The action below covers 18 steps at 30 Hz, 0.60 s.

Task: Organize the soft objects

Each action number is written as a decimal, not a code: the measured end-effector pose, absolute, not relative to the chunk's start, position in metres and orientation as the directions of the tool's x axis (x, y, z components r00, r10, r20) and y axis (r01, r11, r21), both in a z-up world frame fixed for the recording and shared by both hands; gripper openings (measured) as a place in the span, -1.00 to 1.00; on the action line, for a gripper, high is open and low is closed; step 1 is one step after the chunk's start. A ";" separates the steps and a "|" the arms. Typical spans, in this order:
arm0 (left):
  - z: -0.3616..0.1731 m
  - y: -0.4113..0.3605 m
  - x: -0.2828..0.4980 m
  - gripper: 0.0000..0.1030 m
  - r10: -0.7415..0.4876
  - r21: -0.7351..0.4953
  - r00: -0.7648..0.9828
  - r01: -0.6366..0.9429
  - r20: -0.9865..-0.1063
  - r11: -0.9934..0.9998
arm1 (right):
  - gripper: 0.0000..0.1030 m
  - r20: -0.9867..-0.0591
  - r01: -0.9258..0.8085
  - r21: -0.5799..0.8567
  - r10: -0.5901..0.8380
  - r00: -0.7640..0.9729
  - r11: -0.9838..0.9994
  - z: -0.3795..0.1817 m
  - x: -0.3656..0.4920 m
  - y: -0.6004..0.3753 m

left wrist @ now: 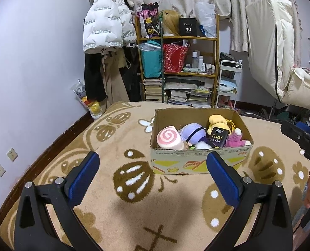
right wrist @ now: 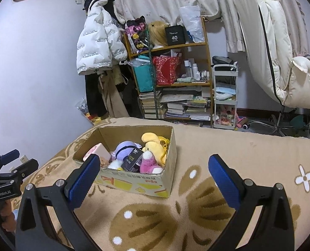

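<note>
1. Left wrist view is showing the left gripper (left wrist: 153, 167) hovering with its blue pads spread wide apart and nothing between them, aimed at the near wall of the cardboard box (left wrist: 196, 161) sitting on the beige patterned blanket (left wrist: 117, 215).

2. Soft things are lying packed inside the box: a pink swirl roll cushion (left wrist: 168, 139) against its left wall, a purple plush (left wrist: 193, 133) beside it, a yellow plush (left wrist: 218, 121) toward the far right corner, a magenta plush (left wrist: 236, 139) at the near right corner, and a dark tissue pack marked "Face" (left wrist: 217, 139) leaning among them.

3. Gathered in one container, the toys appear to be sitting where sorting ends, which suggests the task is well along or finished.

4. Right wrist view is showing the right gripper (right wrist: 154, 168) likewise gaping and empty, hanging over bare blanket just right of the box (right wrist: 134, 181), its left pad overlapping the box's near left corner in the picture.

5. Both tools seem to be held back and splayed because nothing loose is lying on the visible blanket to pick up.

6. Behind, a cluttered wooden shelf (left wrist: 215, 62) and a white puffer jacket (left wrist: 104, 25) are standing against the wall, well apart from the box.
</note>
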<state>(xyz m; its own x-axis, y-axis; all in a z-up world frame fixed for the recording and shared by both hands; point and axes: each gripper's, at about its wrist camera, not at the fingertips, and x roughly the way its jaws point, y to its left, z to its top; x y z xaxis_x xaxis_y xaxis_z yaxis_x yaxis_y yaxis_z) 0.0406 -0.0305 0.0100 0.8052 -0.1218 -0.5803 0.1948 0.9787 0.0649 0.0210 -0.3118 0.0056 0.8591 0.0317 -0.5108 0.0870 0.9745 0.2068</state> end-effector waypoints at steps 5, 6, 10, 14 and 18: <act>0.007 -0.030 0.045 0.96 -0.123 0.063 0.795 0.199 -0.594 0.978 | 1.00 -0.526 0.090 0.186 0.021 0.850 0.978 0.002 0.027 -0.309; 0.007 -0.030 0.045 0.96 -0.125 0.061 0.794 0.199 -0.595 0.978 | 1.00 -0.529 0.089 0.187 0.024 0.848 0.978 0.001 0.027 -0.309; 0.006 -0.031 0.045 0.96 -0.105 0.078 0.798 0.187 -0.593 0.979 | 1.00 -0.529 0.093 0.181 0.018 0.848 0.979 0.000 0.029 -0.309; 0.005 -0.033 0.043 0.97 -0.073 0.117 0.807 0.173 -0.586 0.978 | 1.00 -0.528 0.095 0.183 0.016 0.849 0.978 0.000 0.029 -0.310; 0.004 -0.033 0.044 0.97 -0.084 0.105 0.799 0.182 -0.596 0.978 | 1.00 -0.528 0.093 0.181 0.017 0.849 0.979 0.000 0.029 -0.311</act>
<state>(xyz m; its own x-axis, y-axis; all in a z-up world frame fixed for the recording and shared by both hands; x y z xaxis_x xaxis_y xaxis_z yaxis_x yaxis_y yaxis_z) 0.0437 -0.0330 0.0041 0.7988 -0.0842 -0.5956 0.1816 0.9777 0.1054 0.0293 -0.3105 0.0001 0.8492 0.0169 -0.5278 0.0927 0.9792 0.1806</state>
